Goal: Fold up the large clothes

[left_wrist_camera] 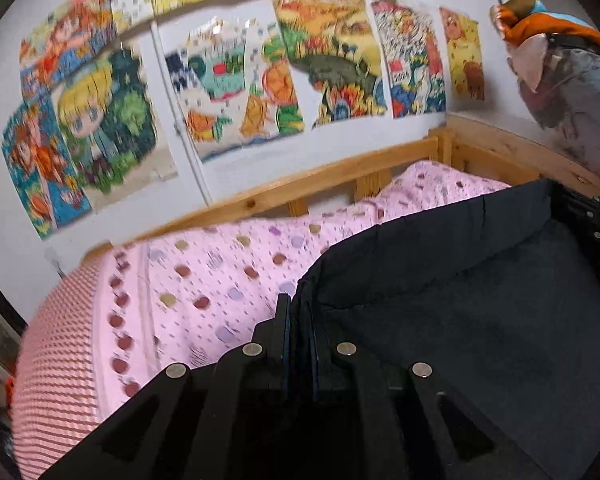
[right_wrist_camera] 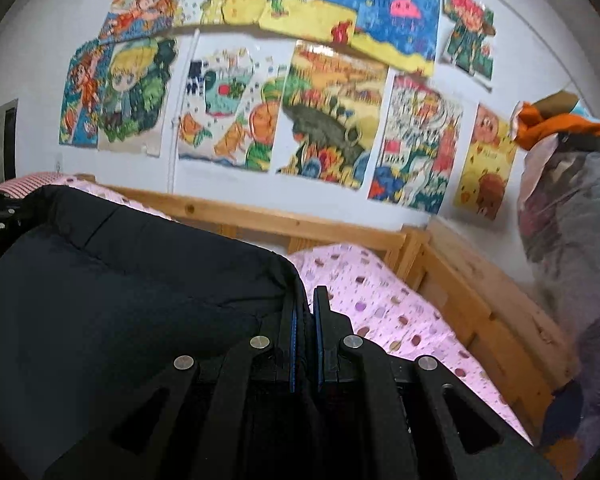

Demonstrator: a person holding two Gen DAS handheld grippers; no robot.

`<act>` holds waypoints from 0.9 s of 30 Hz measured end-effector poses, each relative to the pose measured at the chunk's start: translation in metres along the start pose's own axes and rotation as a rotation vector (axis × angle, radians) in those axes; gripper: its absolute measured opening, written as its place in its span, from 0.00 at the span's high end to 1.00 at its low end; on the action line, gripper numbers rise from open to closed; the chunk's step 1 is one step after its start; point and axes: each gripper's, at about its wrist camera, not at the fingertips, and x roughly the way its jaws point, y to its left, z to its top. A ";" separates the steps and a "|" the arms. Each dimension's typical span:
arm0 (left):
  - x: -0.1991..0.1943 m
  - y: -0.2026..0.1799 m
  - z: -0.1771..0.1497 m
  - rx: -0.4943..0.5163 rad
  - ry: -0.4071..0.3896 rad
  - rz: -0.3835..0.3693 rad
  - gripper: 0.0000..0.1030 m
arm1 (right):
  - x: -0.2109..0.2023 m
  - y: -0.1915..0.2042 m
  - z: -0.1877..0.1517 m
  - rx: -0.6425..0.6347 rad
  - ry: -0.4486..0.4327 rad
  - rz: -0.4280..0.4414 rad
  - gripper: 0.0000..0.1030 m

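While stretched over pink spotted bedsheet [left_wrist_camera: 204, 280], dark garment [left_wrist_camera: 440, 280] pinched by left gripper [left_wrist_camera: 298, 312] and right gripper [right_wrist_camera: 306, 304], jaws clamped, apparently on corners.

garment [left_wrist_camera: 480, 280] on bed [left_wrist_camera: 204, 280] | drawings [right_wrist_camera: 332, 120] on wall behind

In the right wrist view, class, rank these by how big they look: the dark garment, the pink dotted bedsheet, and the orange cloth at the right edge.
1. Dark garment, largest, though it hangs nearest the camera, which inflates it.
2. Pink dotted bedsheet; the garment hides part of it.
3. Orange cloth, smallest.
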 end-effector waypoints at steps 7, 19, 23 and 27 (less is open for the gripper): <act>0.019 0.005 -0.009 -0.057 0.095 -0.016 0.84 | 0.022 -0.001 -0.011 0.042 0.057 0.082 0.91; -0.058 0.012 -0.019 -0.060 -0.099 -0.030 0.12 | -0.042 -0.012 -0.006 0.034 -0.057 0.126 0.32; -0.089 0.005 -0.049 -0.048 -0.113 -0.168 0.11 | -0.076 -0.022 -0.028 0.028 -0.035 0.209 0.14; -0.096 -0.022 -0.085 0.019 -0.064 -0.261 0.10 | -0.084 -0.020 -0.056 -0.015 0.073 0.352 0.14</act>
